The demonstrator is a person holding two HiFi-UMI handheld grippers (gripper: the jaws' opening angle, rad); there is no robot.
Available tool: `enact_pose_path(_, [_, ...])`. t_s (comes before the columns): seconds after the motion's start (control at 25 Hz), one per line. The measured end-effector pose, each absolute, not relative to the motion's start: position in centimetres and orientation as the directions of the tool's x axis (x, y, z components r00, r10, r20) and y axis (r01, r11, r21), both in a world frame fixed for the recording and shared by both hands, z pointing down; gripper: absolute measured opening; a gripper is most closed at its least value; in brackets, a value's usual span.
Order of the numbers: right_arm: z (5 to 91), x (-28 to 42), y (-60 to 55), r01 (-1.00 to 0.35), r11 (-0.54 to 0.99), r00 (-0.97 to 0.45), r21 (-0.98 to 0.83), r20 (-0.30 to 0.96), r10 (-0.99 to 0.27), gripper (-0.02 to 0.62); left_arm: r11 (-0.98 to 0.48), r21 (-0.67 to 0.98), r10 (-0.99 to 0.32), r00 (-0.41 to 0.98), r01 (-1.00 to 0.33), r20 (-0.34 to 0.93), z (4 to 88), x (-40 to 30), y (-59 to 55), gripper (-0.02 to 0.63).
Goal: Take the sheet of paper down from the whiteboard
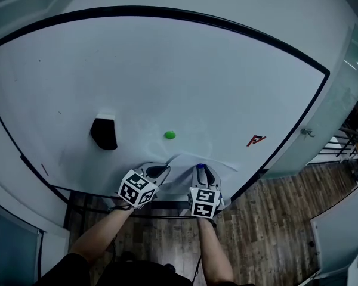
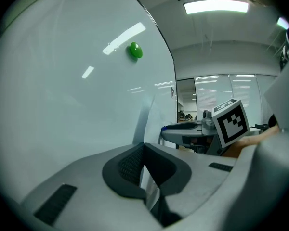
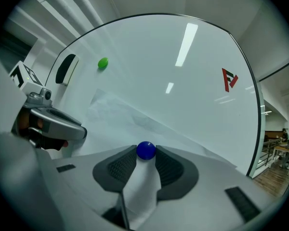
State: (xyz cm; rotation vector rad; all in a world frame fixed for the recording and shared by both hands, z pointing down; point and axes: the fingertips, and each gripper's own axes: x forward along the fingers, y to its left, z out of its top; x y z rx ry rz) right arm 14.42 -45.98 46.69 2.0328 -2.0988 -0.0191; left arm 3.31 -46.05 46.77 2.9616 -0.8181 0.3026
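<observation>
1. The sheet of paper (image 1: pixel 186 162) lay low on your whiteboard (image 1: pixel 227 70), the upper magnet (image 1: pixel 170 135) at its 11 o'clock.
2. The eraser (image 1: pixel 104 133) sat at that magnet's 9 o'clock, the logo mark (image 1: pixel 256 140) at 3.
3. Your left gripper (image 1: pixel 162 170) pinched the sheet's 9 o'clock edge; the lower magnet (image 3: pixel 146 149) sat in your right gripper (image 1: pixel 201 170).

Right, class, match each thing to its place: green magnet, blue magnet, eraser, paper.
Things:
1 green magnet
2 blue magnet
3 eraser
4 paper

Places:
A pinched in the shut left gripper
B between the right gripper pads
C on bare board, above the paper
D on the board, left of the green magnet

Pairs: 1-C, 2-B, 3-D, 4-A
</observation>
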Motion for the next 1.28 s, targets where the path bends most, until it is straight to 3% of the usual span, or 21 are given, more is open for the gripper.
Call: enact_pose_path(1.28, [47.2, 14.7, -45.9, -0.985, 0.048, -0.020, 0.167, 0.169, -0.985, 0.135, -0.792, 0.038, -0.591, 0.780, -0.609, 0.207, 47.5, -2.6, -46.0, 0.020])
